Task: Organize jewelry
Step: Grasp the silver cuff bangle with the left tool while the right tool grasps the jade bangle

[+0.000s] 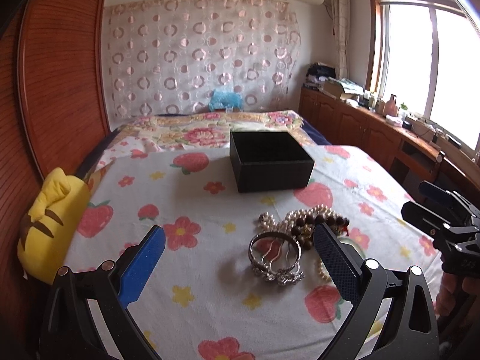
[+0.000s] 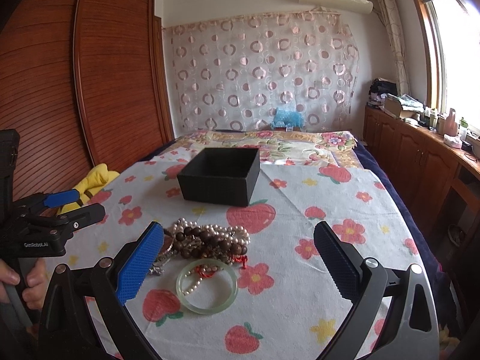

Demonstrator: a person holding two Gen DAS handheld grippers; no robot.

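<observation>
Both tongs are open and hold nothing.

From the left wrist camera, the left tongs [image 1: 240, 249] hang low over the bed with the blue fingers [image 1: 144, 265] spread wide. Between them, on the white cloth [image 1: 195, 300] with strawberries and flowers, lies a silver bracelet [image 1: 275, 258]. Just behind it is a pile with a pearl necklace [image 1: 300, 219] and dark brown wooden beads [image 1: 327, 220], touching each other. The right finger hides part of this pile. Farther back on the cloth stands a black box [image 1: 271, 160] without a lid, well apart from the jewelry. A yellow plush toy [image 1: 49, 225] lies at the left edge of the bed, against the wooden wardrobe [image 1: 60, 90]. At the right edge the right tongs [image 1: 426, 202] show from the side, with a hand [image 1: 459, 291] under them.

From the right wrist camera, the right tongs [image 2: 238, 249] are also spread wide above the cloth [image 2: 300, 300]. A pale green bangle [image 2: 207, 286] lies flat between the fingers, with a short string of pearls and a red thread inside its ring. Behind it are the wooden beads [image 2: 192, 240] and the pearl necklace [image 2: 228, 234], tangled together. The silver bracelet [image 2: 162, 262] is mostly hidden by the left finger. The black box [image 2: 220, 175] stands farther back, its inside dark. At the left the left tongs [image 2: 72, 202] appear open, held by a hand [image 2: 22, 282].
</observation>
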